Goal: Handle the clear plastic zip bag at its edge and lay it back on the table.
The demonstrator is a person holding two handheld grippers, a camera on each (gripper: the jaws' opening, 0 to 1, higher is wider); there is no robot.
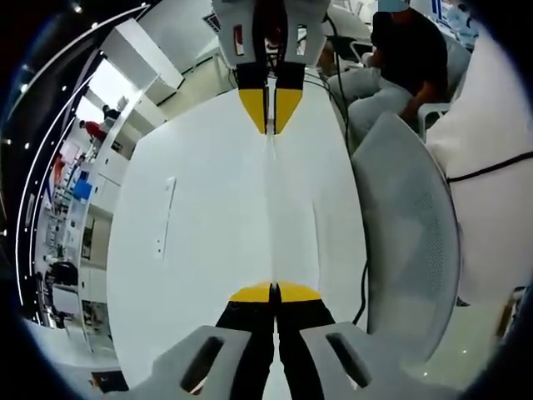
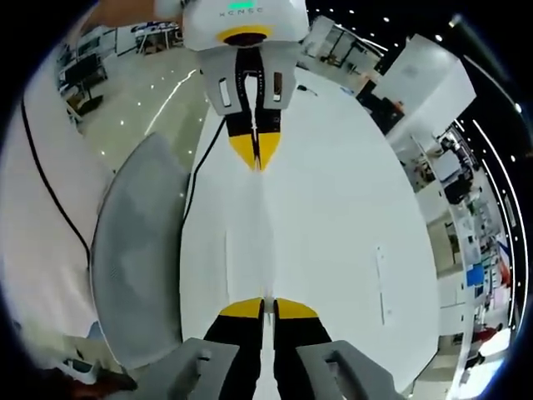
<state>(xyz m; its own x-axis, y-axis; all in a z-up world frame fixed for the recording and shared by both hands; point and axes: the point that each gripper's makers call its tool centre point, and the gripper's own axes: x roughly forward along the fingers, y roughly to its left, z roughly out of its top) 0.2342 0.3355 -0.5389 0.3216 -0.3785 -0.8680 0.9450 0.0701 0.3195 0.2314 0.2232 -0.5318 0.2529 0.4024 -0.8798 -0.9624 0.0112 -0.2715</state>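
My left tongs (image 1: 273, 292) and right tongs (image 2: 261, 307) each pinch an opposite edge of the clear zip bag (image 1: 291, 212), stretched taut just above the bare white counter (image 1: 200, 250), a grey chair (image 1: 408, 242) crowding one counter edge.

Left gripper (image 1: 273, 292), grey body, black jaws tipped yellow: jaws pressed together, rising from the bottom of the left gripper view. Right gripper (image 2: 261, 307), same build: jaws closed likewise, a narrow slit between the yellow tips. Faced toward each other, tip to tip, well apart, each seen at the top of the other's view.
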